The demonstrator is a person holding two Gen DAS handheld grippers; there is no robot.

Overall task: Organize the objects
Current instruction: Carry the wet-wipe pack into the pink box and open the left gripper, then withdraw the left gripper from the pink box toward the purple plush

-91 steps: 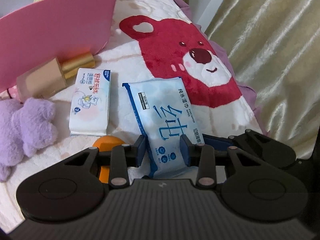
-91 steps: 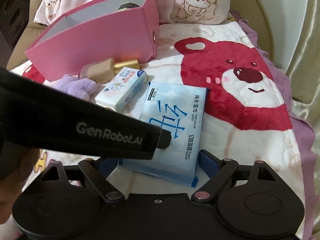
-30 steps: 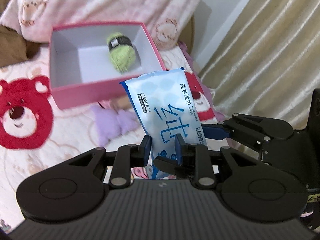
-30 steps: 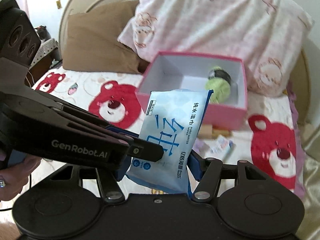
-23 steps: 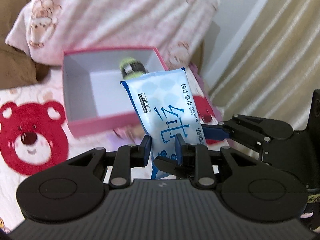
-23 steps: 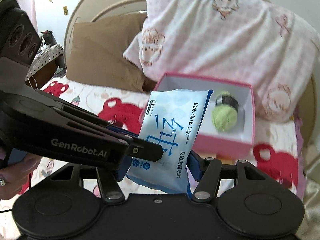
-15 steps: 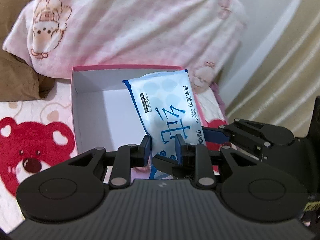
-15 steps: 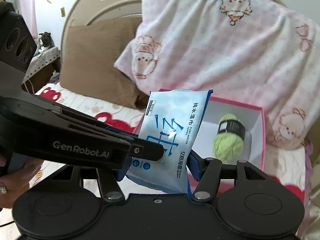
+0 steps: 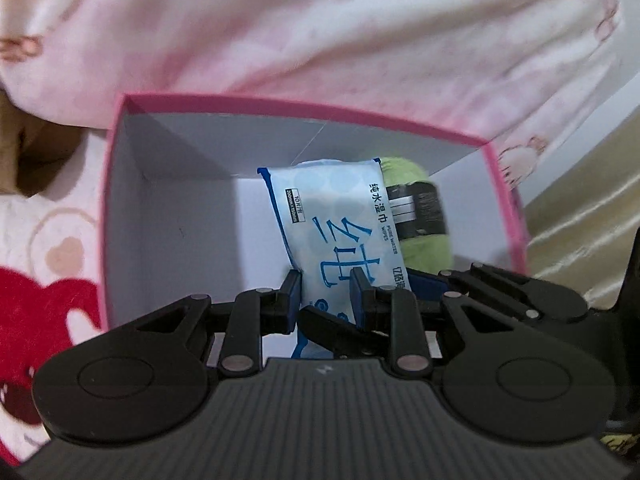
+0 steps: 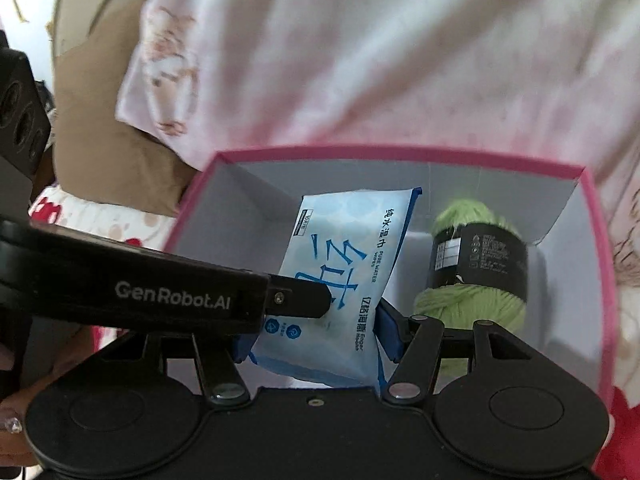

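Both grippers hold one light-blue pack of wet wipes (image 9: 340,216) (image 10: 344,256) over the open pink box (image 9: 110,216) (image 10: 596,240). My left gripper (image 9: 325,286) is shut on the pack's near end, pinching it flat across its thickness. Across the pack's width my right gripper (image 10: 310,330) is shut on its two side edges. The pack tilts up and hangs inside the box mouth, left of a green yarn ball (image 9: 424,220) (image 10: 472,268) with a black label that lies on the box's white floor. The pack's lowest edge is hidden behind the grippers.
A pink pillow with bear prints (image 9: 320,28) (image 10: 380,52) leans right behind the box. A brown pillow (image 10: 104,160) lies to the left. The white blanket with red bears (image 9: 44,292) surrounds the box. A golden curtain (image 9: 580,208) hangs at the right.
Both grippers have carried the wipes pack forward and down, from above the blanket to inside the box mouth beside the yarn. Their hold on the pack is unchanged.
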